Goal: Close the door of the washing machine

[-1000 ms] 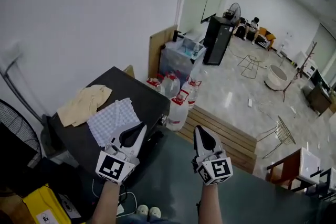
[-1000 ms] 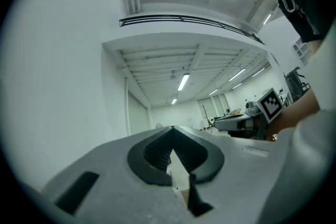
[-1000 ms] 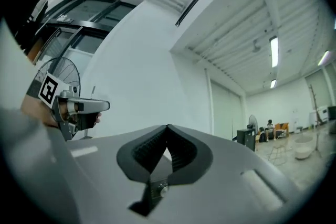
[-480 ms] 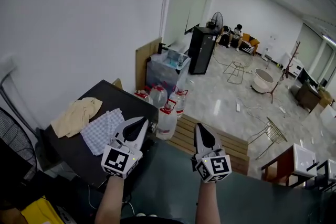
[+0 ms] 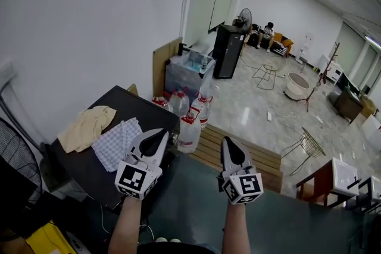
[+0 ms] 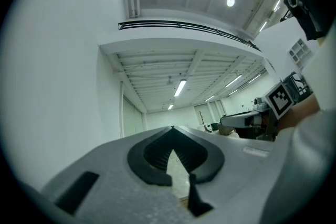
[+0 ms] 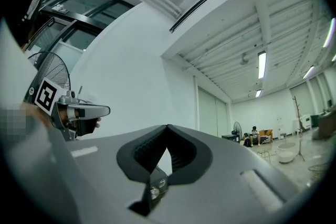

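Note:
No washing machine or door shows in any view. In the head view both grippers are held up side by side, pointing out over the room. My left gripper [image 5: 159, 134] is shut and empty, its tips [image 6: 172, 127] meeting against the far wall. My right gripper [image 5: 228, 141] is also shut with nothing in it, its jaws [image 7: 168, 126] closed to a point. Each gripper view catches the other gripper at its edge: the right gripper [image 6: 247, 120] and the left gripper [image 7: 79, 112]. A dark grey-green surface [image 5: 190, 199] lies beneath both hands.
A black table [image 5: 152, 107] at the left bears a beige cloth [image 5: 89, 127] and a checked cloth [image 5: 119, 140]. Water bottles [image 5: 190, 128] and a wooden pallet [image 5: 256, 157] stand ahead. A fan [image 5: 18, 154] and a yellow box [image 5: 41, 238] sit lower left. People sit far off [image 5: 268, 30].
Both grippers have risen a little and tilted up, and the head view has lifted toward the room. Both stay shut.

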